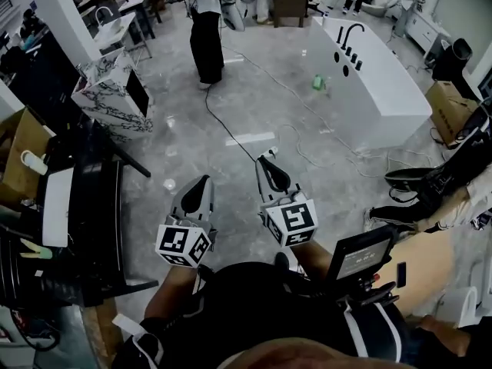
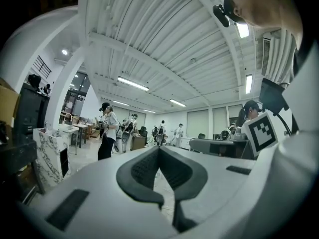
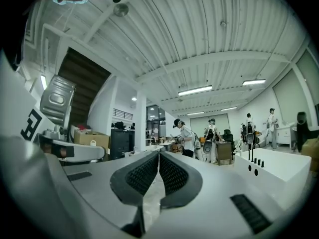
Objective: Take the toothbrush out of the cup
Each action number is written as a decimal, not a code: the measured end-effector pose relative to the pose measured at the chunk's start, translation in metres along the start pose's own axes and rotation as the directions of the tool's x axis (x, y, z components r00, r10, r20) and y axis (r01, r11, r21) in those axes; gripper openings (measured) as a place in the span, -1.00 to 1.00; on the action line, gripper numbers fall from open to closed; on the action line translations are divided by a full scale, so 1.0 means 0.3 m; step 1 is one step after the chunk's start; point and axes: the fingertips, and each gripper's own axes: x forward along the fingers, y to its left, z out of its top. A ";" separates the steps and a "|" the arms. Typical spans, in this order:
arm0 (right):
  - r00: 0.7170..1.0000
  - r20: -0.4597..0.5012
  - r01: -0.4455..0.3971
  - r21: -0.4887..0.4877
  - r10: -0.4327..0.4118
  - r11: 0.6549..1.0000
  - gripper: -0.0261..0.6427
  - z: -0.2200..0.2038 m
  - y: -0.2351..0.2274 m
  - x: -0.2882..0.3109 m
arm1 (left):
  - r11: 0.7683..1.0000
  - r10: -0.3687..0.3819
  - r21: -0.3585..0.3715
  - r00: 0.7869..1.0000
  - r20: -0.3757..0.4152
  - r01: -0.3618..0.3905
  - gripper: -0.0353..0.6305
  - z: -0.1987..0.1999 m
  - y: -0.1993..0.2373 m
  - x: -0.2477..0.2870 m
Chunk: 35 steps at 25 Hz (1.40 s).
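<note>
Head view: we see the left gripper [image 1: 204, 181] and right gripper [image 1: 267, 161] held level, side by side, over the grey floor [image 1: 184, 141], with a white bathtub [image 1: 392, 91] beyond them. Left gripper view: jaws closed, holding nothing. Right gripper view: the same. We cannot make out the toothbrush or the cup.

The small green object [image 1: 320, 84] on the floor [image 1: 192, 144] beside the bathtub [image 1: 392, 98] is too small to identify. The dark furniture [image 1: 92, 229] at left is cut off by the edge.

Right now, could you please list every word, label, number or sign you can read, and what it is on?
No readable text anywhere.
Marker cubes on the left gripper and right gripper: square patterns only, no letters.
Small screen: too blurred to read.
</note>
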 end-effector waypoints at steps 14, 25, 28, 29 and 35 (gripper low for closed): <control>0.995 -0.053 -0.079 -0.001 0.079 0.997 -0.85 -0.036 0.460 0.310 | 0.996 0.091 -0.026 0.995 0.044 -0.089 -0.88 0.081 0.506 -0.289; 0.989 -0.061 -0.135 -0.009 0.134 0.991 -0.85 -0.011 0.687 0.491 | 0.986 0.164 -0.037 0.985 0.059 -0.162 -0.88 0.138 0.743 -0.436; 0.990 -0.055 -0.132 -0.009 0.131 0.991 -0.85 0.006 0.730 0.525 | 0.986 0.166 -0.005 0.984 0.067 -0.166 -0.88 0.163 0.787 -0.461; 0.990 -0.050 -0.134 -0.011 0.133 0.991 -0.85 0.013 0.748 0.535 | 0.986 0.167 0.004 0.983 0.070 -0.168 -0.88 0.170 0.804 -0.469; 0.988 -0.033 -0.154 -0.025 0.154 0.988 -0.85 0.033 0.895 0.592 | 0.984 0.174 0.007 0.980 0.093 -0.176 -0.88 0.201 0.928 -0.548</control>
